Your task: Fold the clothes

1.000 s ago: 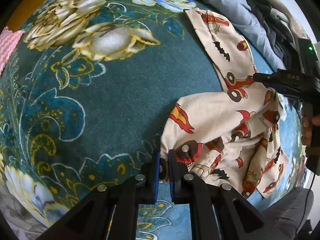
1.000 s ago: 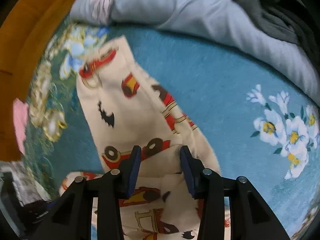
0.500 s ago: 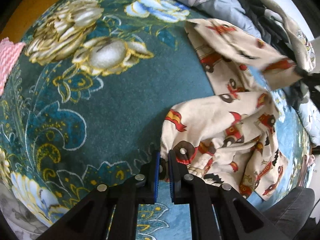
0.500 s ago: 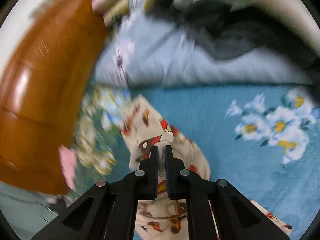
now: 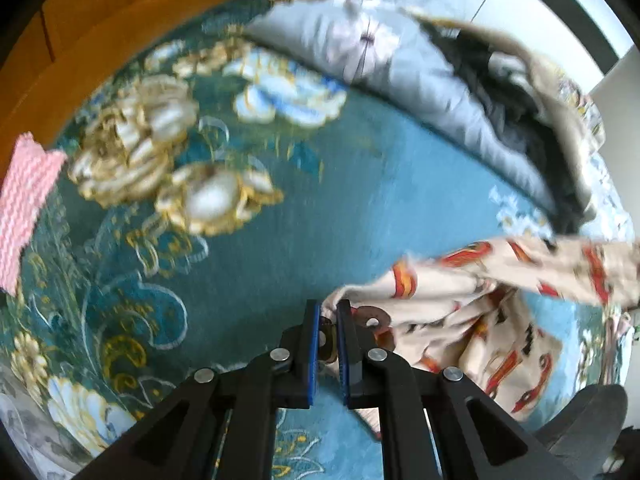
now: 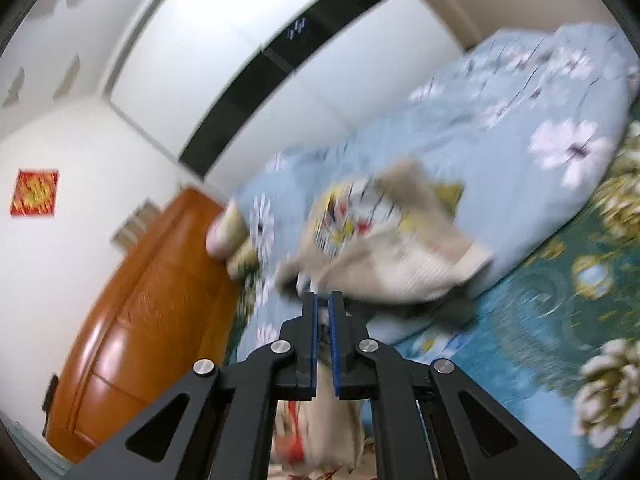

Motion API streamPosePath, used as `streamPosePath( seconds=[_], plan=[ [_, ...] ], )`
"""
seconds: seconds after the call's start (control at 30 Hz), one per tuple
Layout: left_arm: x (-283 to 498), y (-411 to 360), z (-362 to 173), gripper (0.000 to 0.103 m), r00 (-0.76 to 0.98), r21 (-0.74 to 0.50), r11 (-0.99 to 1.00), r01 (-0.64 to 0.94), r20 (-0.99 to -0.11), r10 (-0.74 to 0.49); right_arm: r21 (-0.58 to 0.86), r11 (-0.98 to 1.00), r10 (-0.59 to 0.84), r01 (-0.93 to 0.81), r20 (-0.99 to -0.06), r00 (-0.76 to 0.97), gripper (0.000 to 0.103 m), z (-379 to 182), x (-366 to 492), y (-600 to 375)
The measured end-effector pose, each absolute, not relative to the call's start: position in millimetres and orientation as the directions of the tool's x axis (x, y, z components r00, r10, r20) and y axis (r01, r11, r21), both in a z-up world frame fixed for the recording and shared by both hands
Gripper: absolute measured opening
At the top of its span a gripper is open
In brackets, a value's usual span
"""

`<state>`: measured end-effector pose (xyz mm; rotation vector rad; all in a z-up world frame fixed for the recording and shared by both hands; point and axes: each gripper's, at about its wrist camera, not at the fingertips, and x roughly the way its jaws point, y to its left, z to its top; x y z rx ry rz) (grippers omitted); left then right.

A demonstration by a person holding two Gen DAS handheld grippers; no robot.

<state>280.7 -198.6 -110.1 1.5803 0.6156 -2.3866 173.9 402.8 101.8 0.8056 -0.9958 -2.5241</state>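
The fold has barely begun: both hand-held grippers, left [image 5: 328,334] and right [image 6: 323,334], are clamped on the printed garment [image 5: 472,316], lifted unfolded over the bed [image 5: 280,248] near its right edge.

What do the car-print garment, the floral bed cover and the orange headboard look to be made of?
Car-print garment: thin, soft woven fabric, probably cotton; it drapes and creases loosely.
Floral bed cover: plush, matte fabric with a short, fuzzy-looking nap.
Orange headboard: wood or wood-look panel with a glossy lacquer finish; it shows bright highlights.
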Motion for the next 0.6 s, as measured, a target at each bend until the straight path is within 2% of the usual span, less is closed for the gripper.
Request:
streamPosePath(
  seconds=[0.2, 0.43, 0.53, 0.6],
  plan=[
    [291.4, -205.3, -75.5, 0.009, -0.471, -0.242, -0.9, 0.362, -0.881, 0.047, 0.688, -0.723, -0.37, 0.061, -0.31, -0.876, 0.005, 134.3, 247.1, 465.7],
    [340.7, -237.6, -5.0, 0.009, -0.562, -0.359, -0.864, 0.353, -0.82, 0.111, 0.729, -0.681, -0.292, 0.07, -0.182, -0.939, 0.002, 161.2, 335.9, 519.2],
    [337.3, -251.5, 3.8, 0.009, -0.567, -0.335, -0.868, 0.366, -0.82, 0.078, 0.72, -0.692, -0.258, 0.048, -0.185, -0.948, 0.002, 164.8, 345.4, 531.5],
    [315.6, -252.4, -11.7, 0.009, -0.553, -0.293, -0.882, 0.37, -0.832, 0.045, 0.728, -0.685, -0.265, 0.003, -0.246, -0.932, 0.002, 146.9, 326.7, 533.3]
  ],
)
